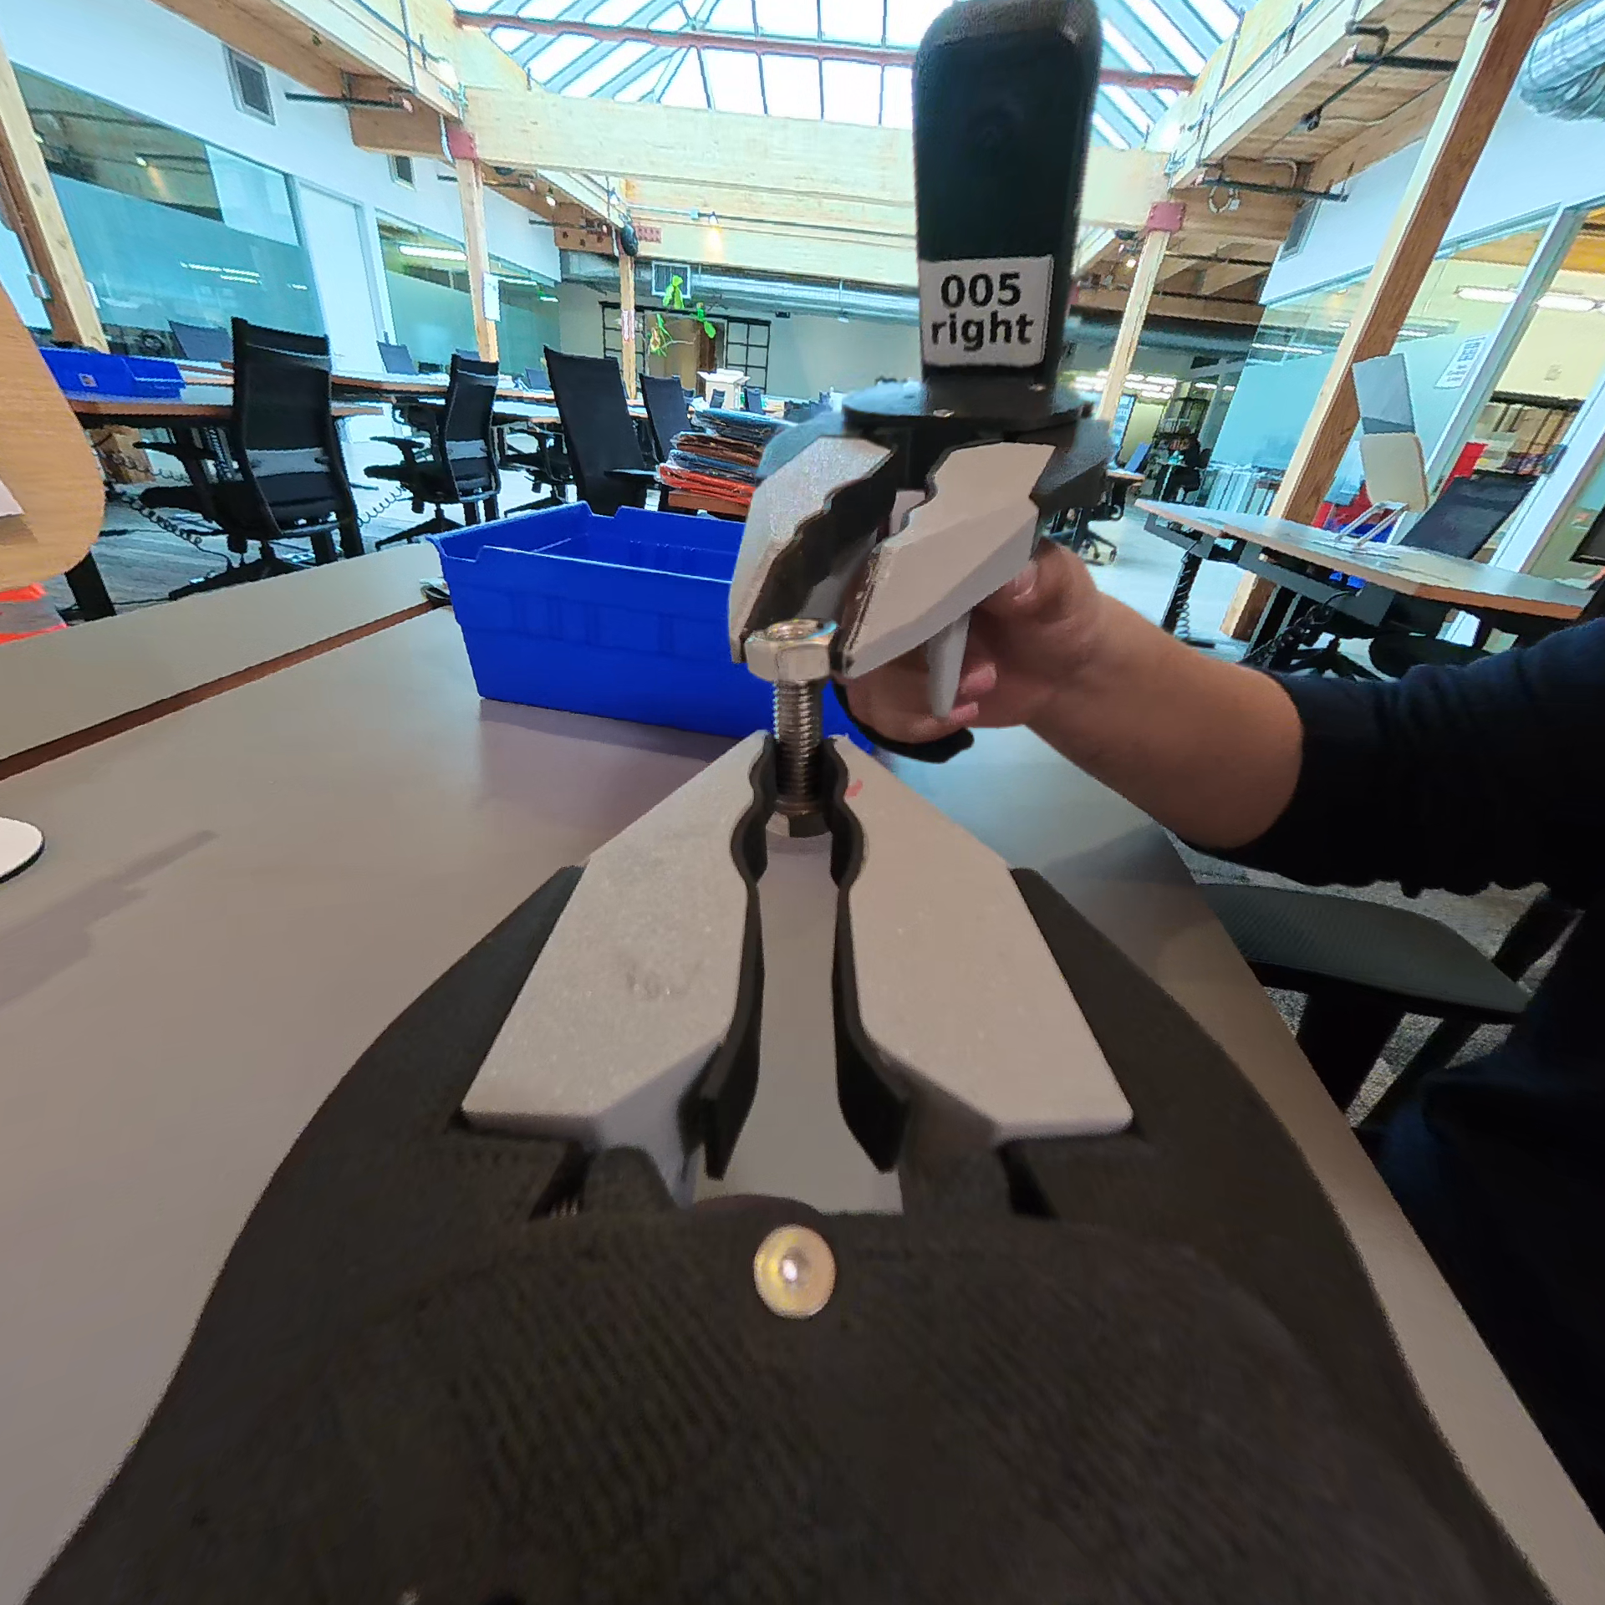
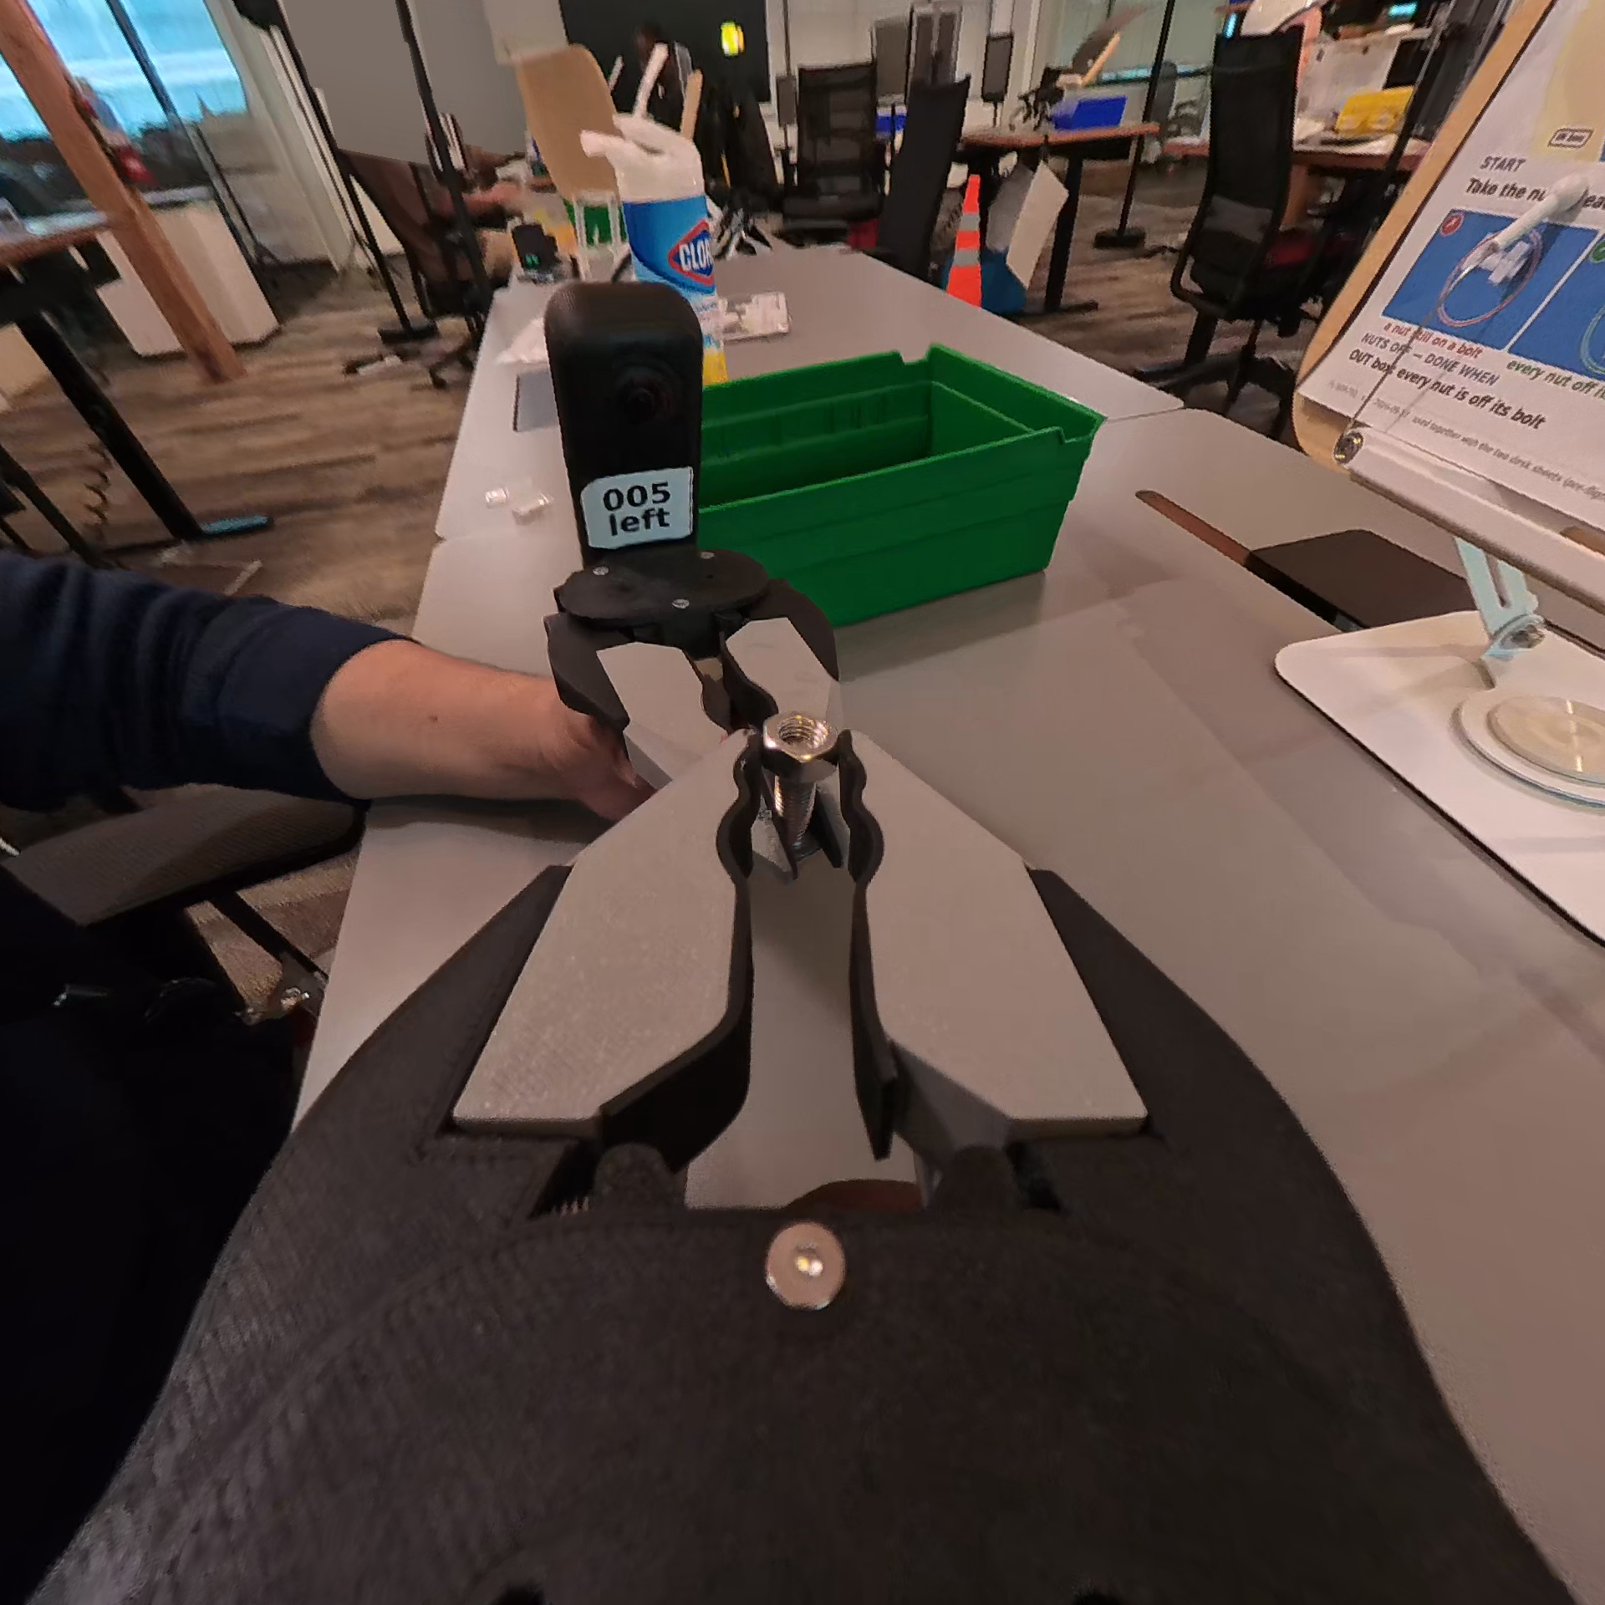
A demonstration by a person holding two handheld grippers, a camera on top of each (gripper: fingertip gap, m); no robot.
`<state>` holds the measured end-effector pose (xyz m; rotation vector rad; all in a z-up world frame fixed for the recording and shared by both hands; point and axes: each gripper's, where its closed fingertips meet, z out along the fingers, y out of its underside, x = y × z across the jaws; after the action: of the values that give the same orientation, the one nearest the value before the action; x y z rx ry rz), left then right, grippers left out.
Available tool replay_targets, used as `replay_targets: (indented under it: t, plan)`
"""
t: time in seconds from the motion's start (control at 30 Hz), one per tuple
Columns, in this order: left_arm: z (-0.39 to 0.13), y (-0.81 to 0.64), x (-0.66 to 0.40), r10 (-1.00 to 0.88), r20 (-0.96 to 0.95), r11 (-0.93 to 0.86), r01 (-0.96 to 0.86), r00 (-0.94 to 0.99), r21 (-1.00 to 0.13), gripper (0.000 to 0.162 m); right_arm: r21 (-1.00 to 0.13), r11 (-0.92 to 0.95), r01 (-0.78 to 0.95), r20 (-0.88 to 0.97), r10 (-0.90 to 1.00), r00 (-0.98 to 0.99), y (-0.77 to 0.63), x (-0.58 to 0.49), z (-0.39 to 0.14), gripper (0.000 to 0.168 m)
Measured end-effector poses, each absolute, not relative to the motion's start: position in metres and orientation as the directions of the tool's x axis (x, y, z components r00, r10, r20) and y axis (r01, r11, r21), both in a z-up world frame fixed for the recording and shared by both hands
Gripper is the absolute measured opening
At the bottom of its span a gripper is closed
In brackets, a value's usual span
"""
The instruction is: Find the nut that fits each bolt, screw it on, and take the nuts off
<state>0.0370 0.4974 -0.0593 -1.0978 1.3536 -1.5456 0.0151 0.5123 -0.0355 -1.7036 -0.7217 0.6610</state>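
The left gripper (image 1: 796, 786) has its fingers clamped on the bolt (image 1: 795, 738), standing upright on the desk (image 1: 347, 868). The right gripper (image 2: 795, 764) has its fingers closed on the nut (image 2: 797, 743) at the top. I think it is best to turn the nut level, without tilting.

Left gripper (image 1: 796, 773) level, fingers closed; right gripper (image 2: 795, 764) tilted downward above it, fingers closed
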Motion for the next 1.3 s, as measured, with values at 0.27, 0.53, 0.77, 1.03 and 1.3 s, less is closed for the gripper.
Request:
replay_targets:
  t: [0.27, 0.53, 0.77, 1.03, 1.3]
  plan:
    - [-0.061, 0.499, 0.038, -0.927, 0.181, -0.190, -0.006, -0.327, -0.982, 0.007, -0.984, -0.131, 0.120, -0.015, 0.733, 0.680, 0.515, 0.018, -0.038, 0.015]
    - [-0.075, 0.499, 0.044, -0.957, 0.101, -0.085, -0.067, -0.273, -0.994, 0.007, -0.941, -0.277, 0.193, -0.085, 0.748, 0.658, 0.512, 0.024, -0.051, 0.014]
    - [-0.086, 0.497, 0.047, -0.961, 0.075, -0.045, -0.116, -0.266, -0.992, 0.007, -0.904, -0.348, 0.246, -0.108, 0.746, 0.658, 0.509, 0.029, -0.062, 0.014]
    - [-0.090, 0.496, 0.049, -0.959, 0.074, -0.038, -0.137, -0.272, -0.990, 0.007, -0.884, -0.381, 0.272, -0.120, 0.746, 0.655, 0.507, 0.031, -0.067, 0.014]
    - [-0.082, 0.496, 0.047, -0.945, 0.142, -0.117, -0.101, -0.293, -0.988, 0.007, -0.937, -0.304, 0.169, -0.124, 0.746, 0.654, 0.510, 0.027, -0.058, 0.014]
